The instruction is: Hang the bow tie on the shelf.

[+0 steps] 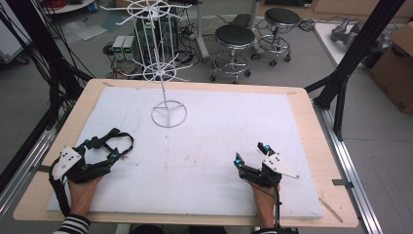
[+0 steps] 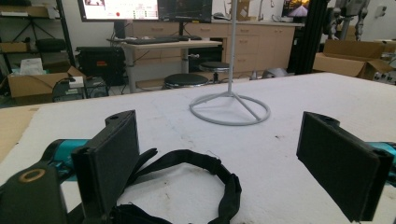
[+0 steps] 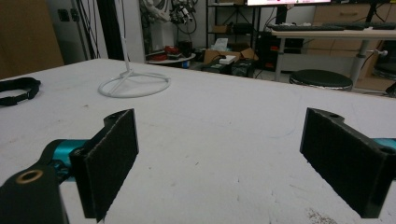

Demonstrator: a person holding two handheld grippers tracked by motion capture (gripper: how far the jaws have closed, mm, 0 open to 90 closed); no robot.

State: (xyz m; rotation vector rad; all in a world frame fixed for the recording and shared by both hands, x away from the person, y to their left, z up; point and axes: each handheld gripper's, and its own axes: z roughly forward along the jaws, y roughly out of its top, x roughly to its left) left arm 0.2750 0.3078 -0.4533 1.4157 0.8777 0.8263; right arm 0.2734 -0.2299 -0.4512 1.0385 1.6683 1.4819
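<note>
Hands first in the high view: left gripper (image 1: pixel 100 148) at eight o'clock, spread, strap (image 1: pixel 122 141) looped by its tips; right gripper (image 1: pixel 248 152) at five, spread, empty. Rack (image 1: pixel 168 116) stands at twelve. Left gripper view: strap (image 2: pixel 205 168) lies between the jaws, unpinched; limp and light, I judge, best nipped across the band. Right gripper view: strap (image 3: pixel 18 91) sits at ten o'clock.
</note>
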